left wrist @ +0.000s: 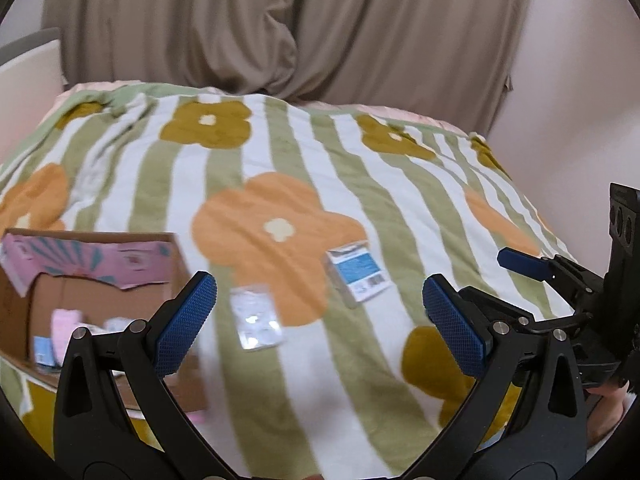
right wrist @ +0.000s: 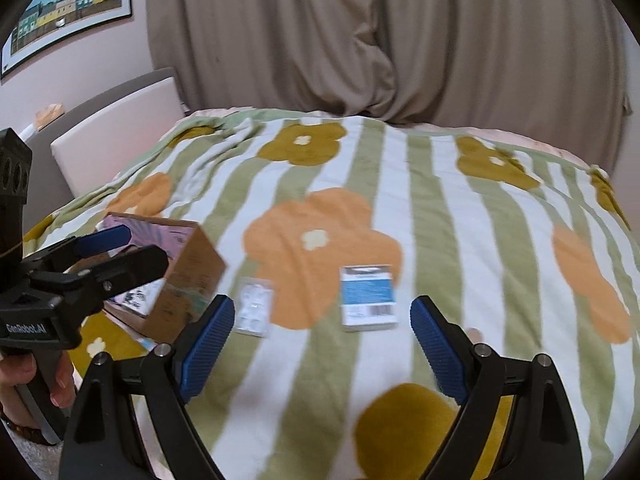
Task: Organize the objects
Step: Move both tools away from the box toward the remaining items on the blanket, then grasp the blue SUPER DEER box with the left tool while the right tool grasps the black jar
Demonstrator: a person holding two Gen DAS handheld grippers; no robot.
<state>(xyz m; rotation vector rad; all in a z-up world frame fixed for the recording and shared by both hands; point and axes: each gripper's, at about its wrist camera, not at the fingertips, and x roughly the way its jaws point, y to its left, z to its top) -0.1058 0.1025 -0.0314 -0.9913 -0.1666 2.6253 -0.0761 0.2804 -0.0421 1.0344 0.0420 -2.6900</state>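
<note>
The blue card [left wrist: 357,275] lies flat on the blanket [left wrist: 400,208], ahead of the left tool [left wrist: 320,322] and a little right of its centre line, overlapping the lower right lobe of an orange flower; in the right wrist view the same card [right wrist: 369,298] sits straight ahead between the spread fingers of the right tool [right wrist: 322,346], beyond their tips. The clear pack [left wrist: 256,316] lies just left of it, apart from the card, ahead of the left tool's left finger; in the right view it [right wrist: 254,306] sits just beyond the right tool's left fingertip. The box [left wrist: 100,280] stands open-topped to the left, its near right corner hidden behind the left tool's left finger, with small pink and blue items inside, too blurred to name. From the right tool the box [right wrist: 192,276] is further left, partly hidden by the left tool [right wrist: 120,252], which a hand [right wrist: 36,376] grips by the handle. Both tools stand wide open with nothing between the pads. In the left view the right tool [left wrist: 532,276] shows at the right edge. Ahead of card and pack the blanket runs bare to the bed's far edge, where the curtain [left wrist: 280,20] hangs close. To the right the blanket falls away at the bed's edge near a plain wall; to the left a headboard [right wrist: 120,128] bounds the bed.
</note>
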